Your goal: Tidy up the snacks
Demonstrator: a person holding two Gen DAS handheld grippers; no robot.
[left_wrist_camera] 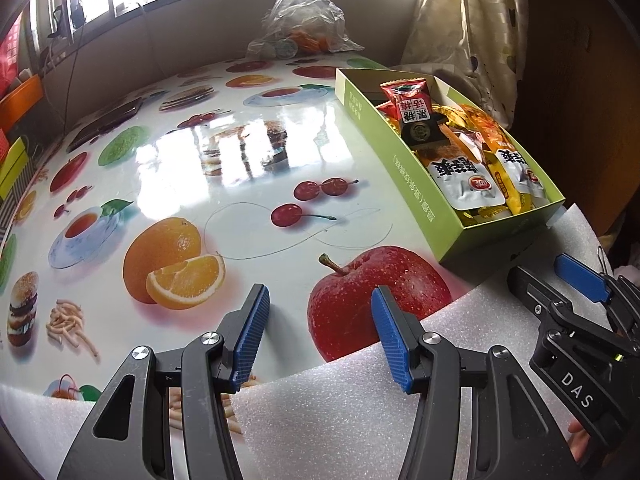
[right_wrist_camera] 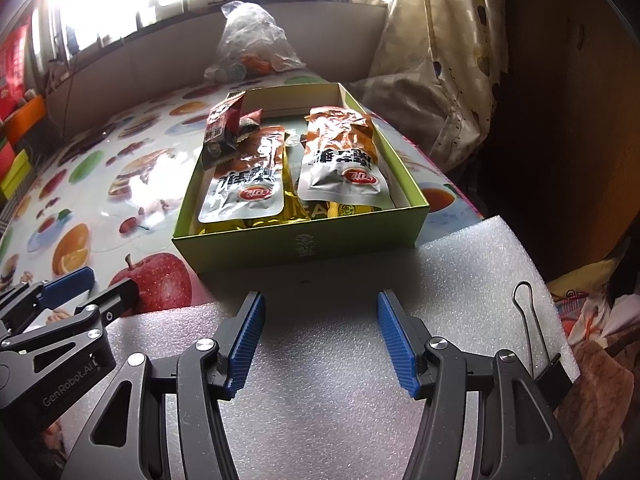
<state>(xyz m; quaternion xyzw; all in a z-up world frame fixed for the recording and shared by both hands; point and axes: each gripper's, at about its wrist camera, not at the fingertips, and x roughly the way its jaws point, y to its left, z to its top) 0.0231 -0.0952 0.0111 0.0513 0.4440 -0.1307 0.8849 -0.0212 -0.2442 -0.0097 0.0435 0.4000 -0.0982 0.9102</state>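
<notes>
A green cardboard box (right_wrist_camera: 300,248) stands on the fruit-print table, also in the left wrist view (left_wrist_camera: 404,168) at the right. It holds two silver-and-orange snack packs (right_wrist_camera: 244,184) (right_wrist_camera: 340,164), yellow packets (right_wrist_camera: 260,222) beneath them, and small red-and-black sachets (right_wrist_camera: 224,128). The sachets show in the left wrist view (left_wrist_camera: 412,110) too. My left gripper (left_wrist_camera: 320,328) is open and empty, low over the table edge, left of the box. My right gripper (right_wrist_camera: 320,340) is open and empty over white foam, just in front of the box.
A white foam sheet (right_wrist_camera: 352,280) covers the table's near edge, with a black binder clip (right_wrist_camera: 556,376) on its right side. A clear plastic bag (left_wrist_camera: 300,20) of items sits at the far edge below the window. A patterned curtain (right_wrist_camera: 436,60) hangs at the right.
</notes>
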